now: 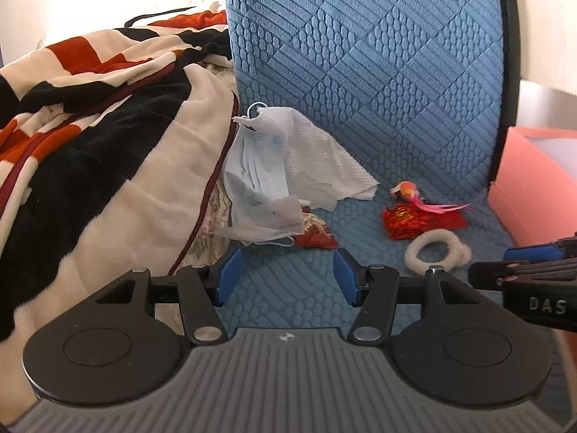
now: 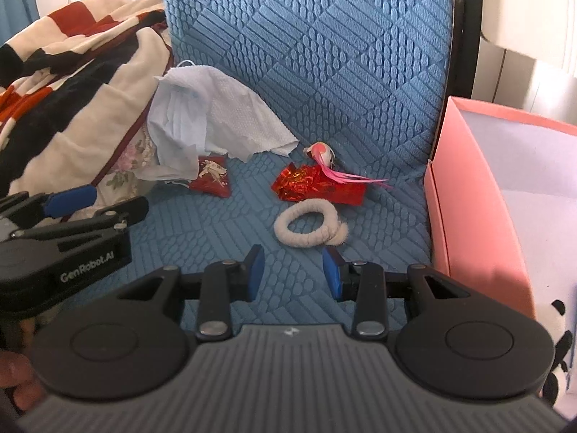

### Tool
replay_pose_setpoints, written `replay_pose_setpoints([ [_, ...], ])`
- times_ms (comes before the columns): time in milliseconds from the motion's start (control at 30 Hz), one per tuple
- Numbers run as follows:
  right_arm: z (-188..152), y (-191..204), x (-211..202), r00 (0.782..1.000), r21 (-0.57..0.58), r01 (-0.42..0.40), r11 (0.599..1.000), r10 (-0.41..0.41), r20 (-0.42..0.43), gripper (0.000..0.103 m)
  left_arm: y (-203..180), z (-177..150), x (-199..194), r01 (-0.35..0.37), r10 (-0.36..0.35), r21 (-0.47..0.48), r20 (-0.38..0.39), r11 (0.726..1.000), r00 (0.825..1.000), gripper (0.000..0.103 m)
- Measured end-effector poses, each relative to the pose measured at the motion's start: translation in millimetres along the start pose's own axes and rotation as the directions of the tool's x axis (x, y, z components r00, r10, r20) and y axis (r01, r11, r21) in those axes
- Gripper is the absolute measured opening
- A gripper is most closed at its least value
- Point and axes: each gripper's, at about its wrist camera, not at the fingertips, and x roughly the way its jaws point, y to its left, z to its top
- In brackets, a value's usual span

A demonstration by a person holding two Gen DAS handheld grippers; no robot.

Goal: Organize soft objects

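Observation:
On the blue quilted seat (image 1: 288, 288) lie a white fluffy hair band (image 1: 438, 250) (image 2: 310, 225), a shiny red pouch (image 1: 420, 221) (image 2: 317, 184) with a small pink bird toy (image 1: 409, 190) (image 2: 321, 154) on it, and a second red pouch (image 1: 317, 240) (image 2: 211, 179). A pale blue face mask (image 1: 259, 169) (image 2: 178, 122) and a white cloth (image 1: 317, 155) (image 2: 241, 119) lean against the seat back. My left gripper (image 1: 286, 276) is open just short of the mask and nearer red pouch, nothing between its pads. My right gripper (image 2: 293, 272) is open just short of the hair band, also holding nothing.
A red, black and cream blanket (image 1: 90, 137) (image 2: 65, 83) is heaped at the left. A pink open box (image 2: 497, 195) (image 1: 541, 180) stands at the right, with a black-and-white plush (image 2: 559, 346) inside its near corner. The blue seat back (image 1: 360, 54) rises behind everything.

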Motion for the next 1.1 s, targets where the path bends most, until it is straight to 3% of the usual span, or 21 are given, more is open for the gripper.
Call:
replay_pose_setpoints([
  [433,13,-5,38,0.999,-0.036,0.004,0.999,-0.006,-0.048,0.039,6,7,43,-0.053,0.055,0.030,-0.061,0.998,0.997,0.062],
  [667,17,-4,56,0.997,-0.034,-0.022,0.999,0.020,-0.080,0.039,7,5,62,-0.123,0.129,0.084,-0.075,0.989,0.989,0.062],
  [900,20,-5,71,0.994,-0.032,-0.024,0.999,0.020,-0.109,0.039,1,3,77,-0.162,0.174,0.148,-0.071,0.976,0.982,0.062],
  [1067,24,-9,78,0.994,-0.037,-0.010,0.999,0.006,-0.113,0.039,-4,3,77,-0.204,0.212,0.197,-0.023,0.959,0.977,0.063],
  [1100,25,-10,79,0.993,-0.038,-0.009,0.999,0.004,-0.114,0.043,-5,3,76,-0.207,0.215,0.207,-0.017,0.956,0.977,0.063],
])
